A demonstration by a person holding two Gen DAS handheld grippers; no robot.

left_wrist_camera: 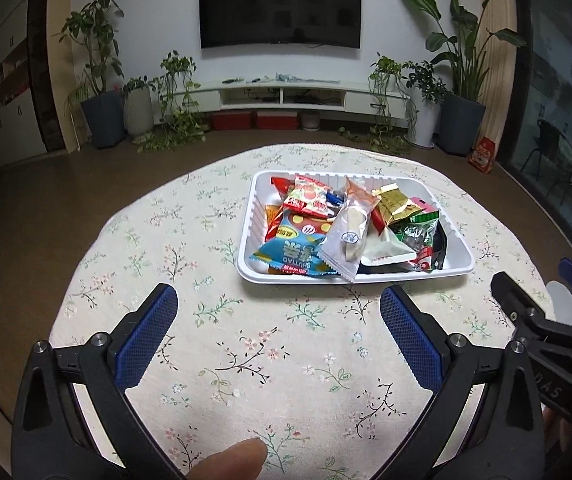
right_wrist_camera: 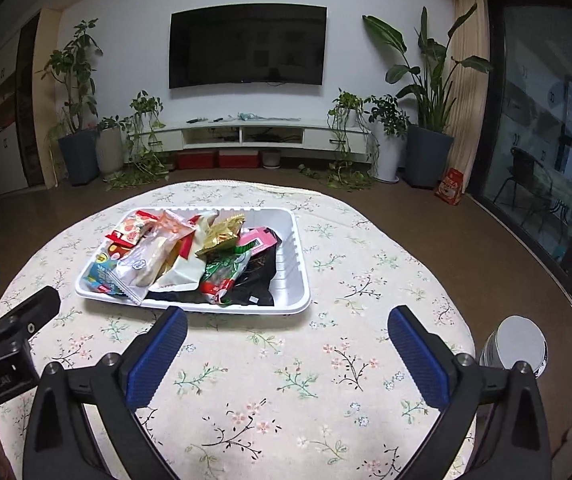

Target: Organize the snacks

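A white plastic tray point(left_wrist_camera: 459, 268) point(right_wrist_camera: 293, 280) sits on the round floral table, heaped with several snack packets. Among them are a blue chip bag point(left_wrist_camera: 286, 254), a clear-wrapped pastry point(left_wrist_camera: 347, 236) point(right_wrist_camera: 146, 260), a gold packet point(left_wrist_camera: 395, 202) point(right_wrist_camera: 224, 234), a green packet point(right_wrist_camera: 226, 270) and a pink one point(right_wrist_camera: 260, 240). My left gripper point(left_wrist_camera: 278, 308) hovers open over the cloth just short of the tray, nothing between its blue pads. My right gripper point(right_wrist_camera: 287, 330) is also open and empty, short of the tray's near rim. Each gripper shows at the edge of the other's view.
A white-lidded round container point(right_wrist_camera: 519, 346) point(left_wrist_camera: 561, 302) stands on the table at the right, near my right gripper. The floral tablecloth point(left_wrist_camera: 246, 360) covers the round table. Beyond lie the brown floor, a TV cabinet and potted plants. A fingertip point(left_wrist_camera: 242, 458) shows at the bottom.
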